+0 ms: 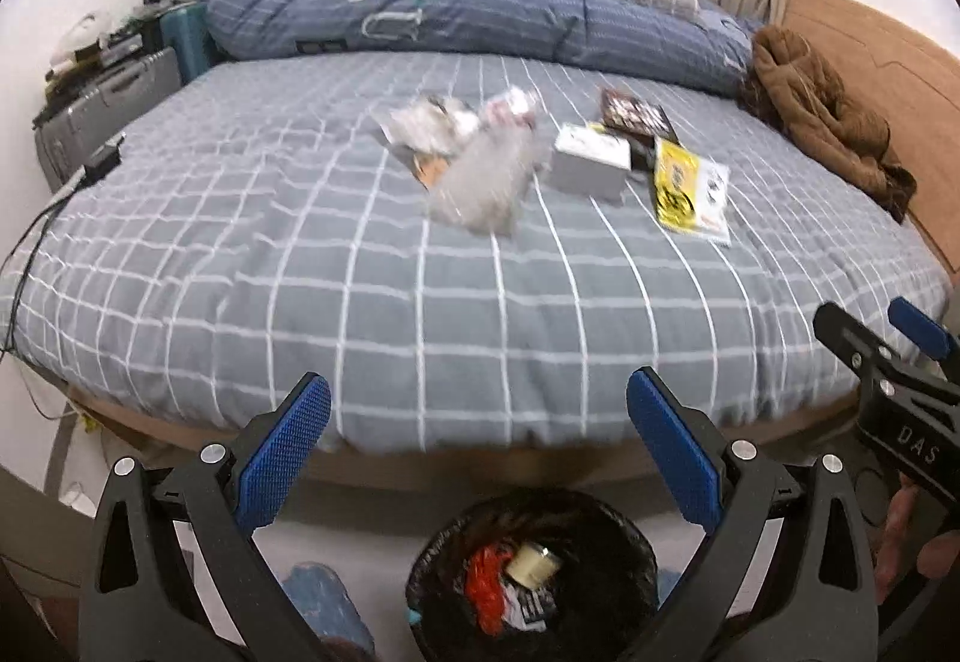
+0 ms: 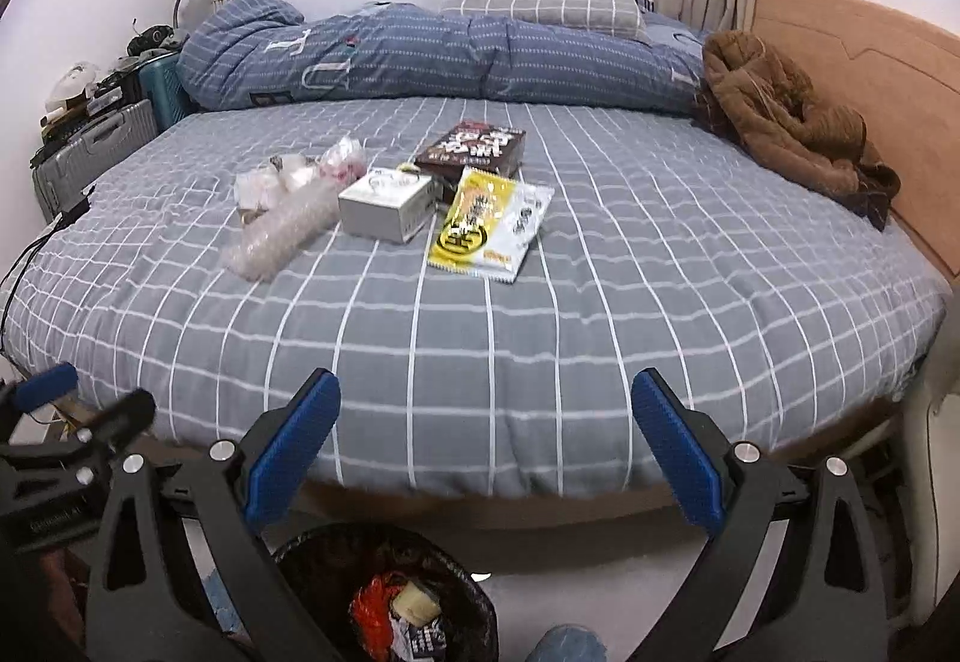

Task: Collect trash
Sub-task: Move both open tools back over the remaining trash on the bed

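1. Bedroom scene: big bed with a grey sheet in a white grid pattern (image 2: 480,338) fills most of both views, with a rolled-up blue striped duvet (image 2: 420,56) along the far side and a crumpled brown jacket (image 2: 792,122) by the wooden headboard.
2. Trash sits in a loose cluster mid-bed. Left to right in the right wrist view: a clear bubble-wrap piece (image 2: 282,233), some crinkled clear plastic wrappers (image 2: 300,176) just behind it, a small white cardboard box (image 2: 387,209), then a yellow and white snack packet (image 2: 489,224) lying flat.
3. Behind the box and packet there's a dark brown printed box (image 2: 474,149), touching or nearly touching them.
4. Round bin with a black liner (image 1: 531,572) stands on the floor at the foot of the bed, right below both grippers. It's got something red, a pale roll-shaped thing and some printed scraps in it.
5. Left gripper (image 1: 478,449) hovers over the bin at the bed's edge, blue pads spread wide, holding nothing.
6. Right gripper (image 2: 486,452) is the same deal: jaws wide apart, empty, beside the left one.
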The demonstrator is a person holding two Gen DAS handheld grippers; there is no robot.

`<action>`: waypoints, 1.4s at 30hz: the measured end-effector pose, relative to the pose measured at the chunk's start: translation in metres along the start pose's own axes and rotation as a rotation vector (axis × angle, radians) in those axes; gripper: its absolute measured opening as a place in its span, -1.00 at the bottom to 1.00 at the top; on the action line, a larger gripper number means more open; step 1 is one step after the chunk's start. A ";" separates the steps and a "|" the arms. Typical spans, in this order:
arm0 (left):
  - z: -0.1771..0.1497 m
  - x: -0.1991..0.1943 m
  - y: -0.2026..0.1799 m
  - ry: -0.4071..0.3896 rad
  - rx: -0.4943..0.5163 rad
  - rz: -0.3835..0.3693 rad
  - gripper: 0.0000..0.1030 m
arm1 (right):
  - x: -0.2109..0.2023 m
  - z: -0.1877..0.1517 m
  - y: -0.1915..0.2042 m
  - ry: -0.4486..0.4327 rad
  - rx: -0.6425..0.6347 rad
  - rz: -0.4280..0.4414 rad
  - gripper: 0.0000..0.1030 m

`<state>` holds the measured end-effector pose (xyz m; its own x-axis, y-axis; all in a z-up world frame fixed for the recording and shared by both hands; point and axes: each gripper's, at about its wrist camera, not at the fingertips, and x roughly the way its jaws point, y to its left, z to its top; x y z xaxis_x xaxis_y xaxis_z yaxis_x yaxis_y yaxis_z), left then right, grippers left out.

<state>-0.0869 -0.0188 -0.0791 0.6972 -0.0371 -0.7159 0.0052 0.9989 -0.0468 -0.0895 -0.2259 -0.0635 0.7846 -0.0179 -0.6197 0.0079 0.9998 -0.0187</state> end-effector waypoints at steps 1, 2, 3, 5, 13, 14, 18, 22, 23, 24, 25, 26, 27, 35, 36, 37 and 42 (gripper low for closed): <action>0.006 0.001 0.003 -0.005 -0.008 -0.001 0.89 | 0.002 0.003 0.000 -0.003 0.001 0.001 0.82; 0.011 0.003 0.005 -0.012 -0.012 0.002 0.89 | 0.005 0.006 0.000 -0.005 0.000 0.001 0.82; 0.018 0.005 0.007 -0.021 -0.010 0.008 0.89 | 0.007 0.007 0.000 -0.006 -0.001 -0.001 0.82; 0.028 0.010 0.009 -0.028 -0.007 0.017 0.89 | 0.013 0.013 0.002 -0.008 -0.008 0.000 0.82; 0.065 0.039 0.015 -0.033 -0.005 0.017 0.89 | 0.036 0.036 0.006 -0.009 -0.030 -0.008 0.82; 0.068 0.043 0.015 -0.028 -0.008 0.012 0.89 | 0.042 0.040 0.006 -0.004 -0.025 -0.012 0.82; 0.084 0.059 0.014 -0.020 -0.002 0.008 0.89 | 0.062 0.053 0.003 0.014 -0.011 -0.024 0.82; 0.098 0.074 0.012 -0.015 0.005 0.008 0.89 | 0.084 0.067 -0.002 0.034 0.006 -0.033 0.82; 0.101 0.079 0.012 -0.011 0.007 0.010 0.89 | 0.089 0.070 -0.003 0.040 0.011 -0.033 0.82; 0.104 0.085 0.011 -0.007 0.010 0.011 0.89 | 0.094 0.073 -0.004 0.045 0.013 -0.034 0.82; 0.107 0.089 0.011 -0.003 0.012 0.012 0.89 | 0.100 0.075 -0.005 0.051 0.017 -0.037 0.82; 0.109 0.093 0.010 0.002 0.012 0.012 0.89 | 0.104 0.077 -0.006 0.058 0.020 -0.040 0.82; 0.112 0.098 0.010 0.007 0.010 0.009 0.89 | 0.111 0.080 -0.007 0.068 0.025 -0.042 0.82; 0.130 0.135 0.005 0.045 0.013 -0.011 0.89 | 0.154 0.091 -0.014 0.145 0.045 -0.054 0.82; 0.131 0.139 0.004 0.051 0.017 -0.011 0.89 | 0.160 0.093 -0.015 0.156 0.048 -0.056 0.82; 0.133 0.145 0.003 0.061 0.019 -0.013 0.89 | 0.164 0.093 -0.015 0.163 0.053 -0.056 0.82; 0.137 0.165 0.007 0.098 0.000 -0.014 0.89 | 0.180 0.096 -0.014 0.184 0.052 -0.049 0.82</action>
<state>0.1266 -0.0138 -0.1025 0.6232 -0.0541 -0.7802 0.0146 0.9982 -0.0576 0.1111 -0.2423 -0.0996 0.6559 -0.0635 -0.7521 0.0790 0.9968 -0.0152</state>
